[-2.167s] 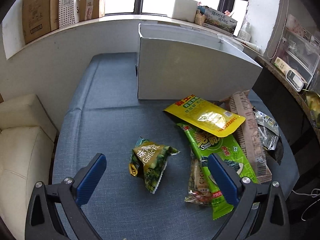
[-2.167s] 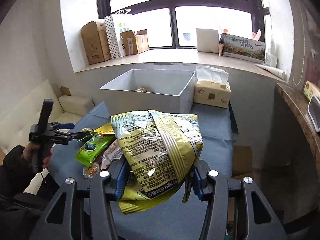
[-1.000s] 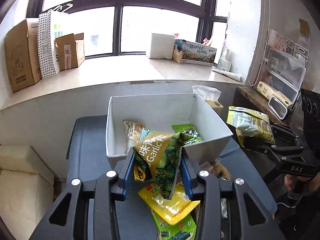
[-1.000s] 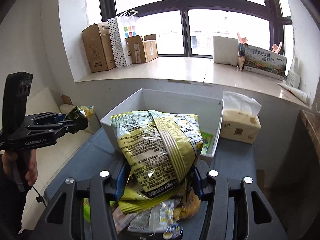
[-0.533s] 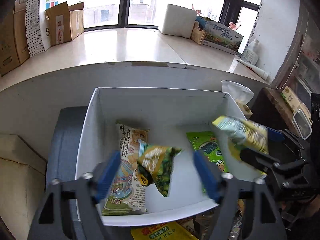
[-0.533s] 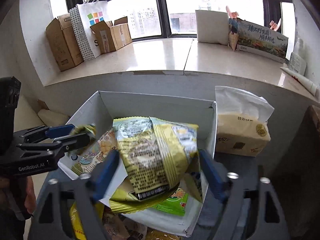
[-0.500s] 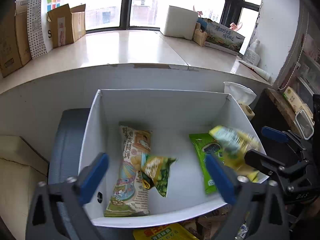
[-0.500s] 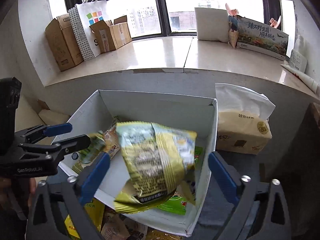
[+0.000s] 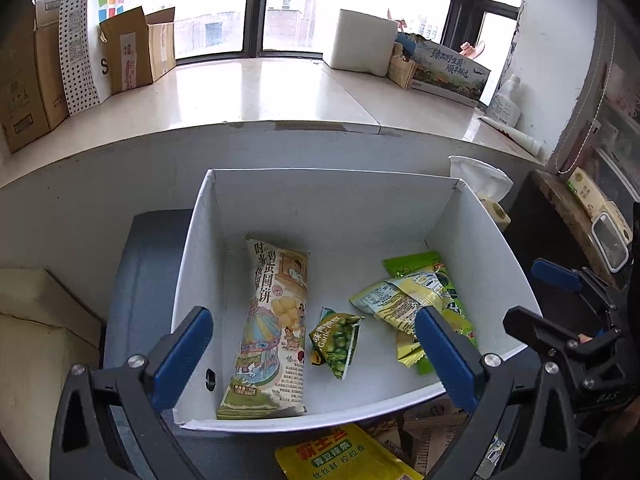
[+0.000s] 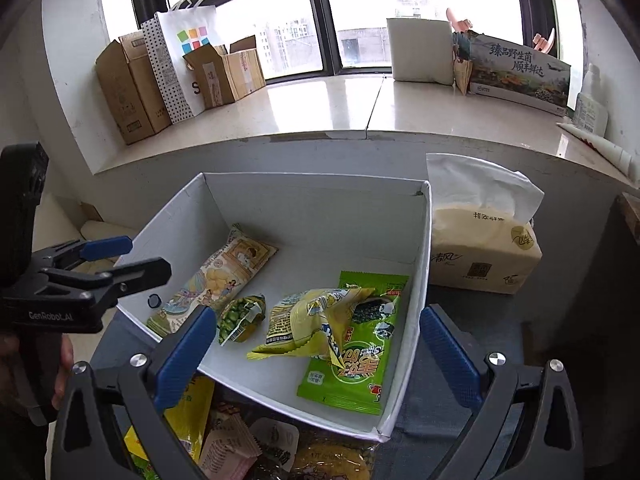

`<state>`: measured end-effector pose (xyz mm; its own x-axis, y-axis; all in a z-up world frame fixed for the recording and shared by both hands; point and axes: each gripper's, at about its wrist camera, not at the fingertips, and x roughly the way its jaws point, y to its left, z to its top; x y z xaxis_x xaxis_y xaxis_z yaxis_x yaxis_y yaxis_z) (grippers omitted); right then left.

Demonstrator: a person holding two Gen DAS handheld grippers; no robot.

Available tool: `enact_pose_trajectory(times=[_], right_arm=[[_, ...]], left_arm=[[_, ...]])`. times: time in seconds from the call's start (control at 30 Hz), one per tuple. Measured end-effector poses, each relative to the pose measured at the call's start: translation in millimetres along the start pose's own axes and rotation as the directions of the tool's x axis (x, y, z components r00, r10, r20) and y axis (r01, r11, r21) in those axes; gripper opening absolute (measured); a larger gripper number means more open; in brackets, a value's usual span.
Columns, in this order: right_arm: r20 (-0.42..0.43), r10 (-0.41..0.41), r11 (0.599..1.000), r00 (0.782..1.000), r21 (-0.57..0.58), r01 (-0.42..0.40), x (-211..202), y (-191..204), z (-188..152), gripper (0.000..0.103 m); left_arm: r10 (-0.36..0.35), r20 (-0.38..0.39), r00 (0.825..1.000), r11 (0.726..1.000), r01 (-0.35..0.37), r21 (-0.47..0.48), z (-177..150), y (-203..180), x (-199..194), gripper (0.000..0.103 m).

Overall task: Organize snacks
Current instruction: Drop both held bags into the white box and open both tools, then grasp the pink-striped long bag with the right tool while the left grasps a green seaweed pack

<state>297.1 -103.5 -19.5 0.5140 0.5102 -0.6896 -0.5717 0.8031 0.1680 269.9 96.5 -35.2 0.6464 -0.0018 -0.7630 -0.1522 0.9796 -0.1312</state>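
Now both tools hang spread and empty over the white box.

Left tool (image 9: 312, 354) and right tool (image 10: 314, 346) grip nothing, jaws wide, held above the white box (image 9: 320, 194) at the desk's far edge, likely so packets drop inside. On its floor lie a long illustrated packet (image 9: 272, 328), a small garlic pea packet (image 9: 336, 340), and a pale yellow bag (image 10: 316, 322) overlapping a green packet (image 10: 358, 354). More snacks, including a yellow packet (image 9: 340, 458), wait on the desk by the box's near wall.

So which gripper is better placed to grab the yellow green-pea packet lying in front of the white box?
Left, probably. The yellow green-pea packet lies between the open left gripper fingers, just below them. The right gripper, also open, has it off by its left finger.
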Motion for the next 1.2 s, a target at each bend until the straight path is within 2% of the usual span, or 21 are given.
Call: enact_pose_trajectory(times=[0.1, 0.2, 0.33, 0.5, 0.67, 0.77, 0.87, 0.93, 1.03, 1.2], right_arm=[[0.051, 0.025, 1.0, 0.998, -0.002, -0.025, -22, 6, -6, 0.103], [0.059, 0.049, 0.999, 0.997, 0.001, -0.049, -44, 10, -16, 0.103], [0.084, 0.081, 0.997, 0.993, -0.009, -0.08, -75, 16, -39, 0.103], [0.058, 0.138, 0.99, 0.989, 0.016, -0.139, -101, 21, -78, 0.103], [0.036, 0.137, 0.99, 0.99, 0.023, -0.137, -118, 30, -123, 0.103], [-0.016, 0.182, 0.982, 0.983, 0.045, -0.181, -113, 39, -144, 0.103], [-0.052, 0.169, 0.986, 0.984, -0.006, -0.169, -101, 55, -154, 0.103], [-0.094, 0.162, 0.986, 0.982, -0.029, -0.166, -87, 64, -155, 0.103], [-0.12, 0.188, 0.98, 0.975, -0.037, -0.194, -66, 73, -152, 0.103], [-0.183, 0.246, 0.969, 0.952, 0.018, -0.246, -28, 78, -142, 0.103]], left_arm=[[0.007, 0.018, 1.0, 0.999, -0.008, 0.045, -11, -5, -16, 0.103], [0.018, 0.036, 0.999, 0.996, -0.021, 0.086, -24, -9, -36, 0.103], [0.011, 0.095, 0.995, 0.995, -0.02, 0.095, -45, -11, -76, 0.103], [-0.042, 0.15, 0.988, 0.996, 0.03, 0.078, -78, -16, -123, 0.103], [-0.063, 0.144, 0.988, 0.996, 0.053, 0.069, -123, -18, -149, 0.103], [-0.052, 0.11, 0.993, 0.997, 0.044, 0.068, -151, -20, -153, 0.103], [-0.059, 0.09, 0.994, 0.996, 0.053, 0.066, -171, -22, -154, 0.103], [-0.074, 0.085, 0.994, 0.996, 0.069, 0.058, -180, -21, -154, 0.103], [-0.059, 0.066, 0.996, 0.998, 0.056, 0.04, -187, -20, -148, 0.103], [-0.066, 0.048, 0.997, 0.997, 0.065, 0.035, -193, -17, -143, 0.103]])
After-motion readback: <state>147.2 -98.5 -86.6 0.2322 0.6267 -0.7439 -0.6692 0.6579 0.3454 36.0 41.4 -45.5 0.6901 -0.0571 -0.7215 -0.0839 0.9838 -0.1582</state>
